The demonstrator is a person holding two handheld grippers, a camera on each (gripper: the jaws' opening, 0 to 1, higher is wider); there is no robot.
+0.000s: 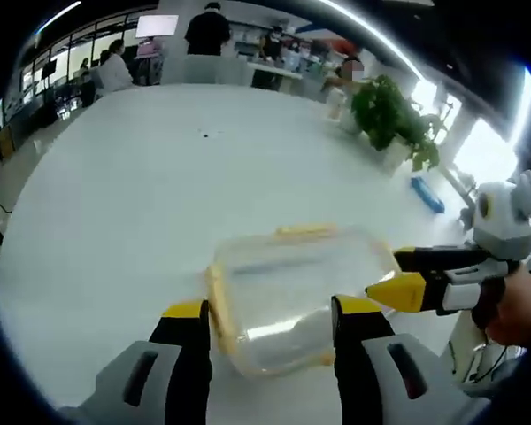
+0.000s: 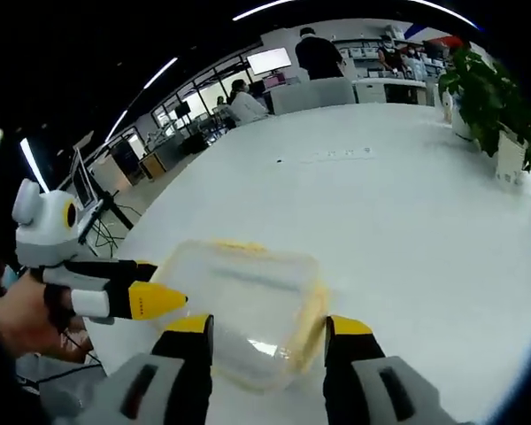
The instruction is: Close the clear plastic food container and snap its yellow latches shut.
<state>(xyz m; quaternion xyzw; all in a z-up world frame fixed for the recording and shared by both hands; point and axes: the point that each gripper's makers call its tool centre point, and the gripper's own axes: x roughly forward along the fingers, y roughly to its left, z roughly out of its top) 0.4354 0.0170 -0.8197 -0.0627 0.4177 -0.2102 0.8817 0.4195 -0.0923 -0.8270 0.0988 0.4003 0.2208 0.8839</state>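
The clear plastic food container [image 1: 288,297] lies on the white table [image 1: 150,186], with its lid resting on top. Yellow latches show at its far edge [image 1: 305,232] and its left edge [image 1: 218,312]. My left gripper [image 1: 272,308] is open, its yellow-tipped jaws standing either side of the container's near end. My right gripper [image 1: 385,273] comes in from the right, close to the container's right corner. In the right gripper view the container [image 2: 248,297] sits just ahead of my open right gripper [image 2: 267,324], and the left gripper [image 2: 168,282] reaches toward its left corner.
A potted plant [image 1: 394,111] in a white pot stands at the table's far right, with a small blue object [image 1: 427,195] nearer. People sit and stand at desks beyond the far edge. The table edge curves close by on the left [image 2: 115,292].
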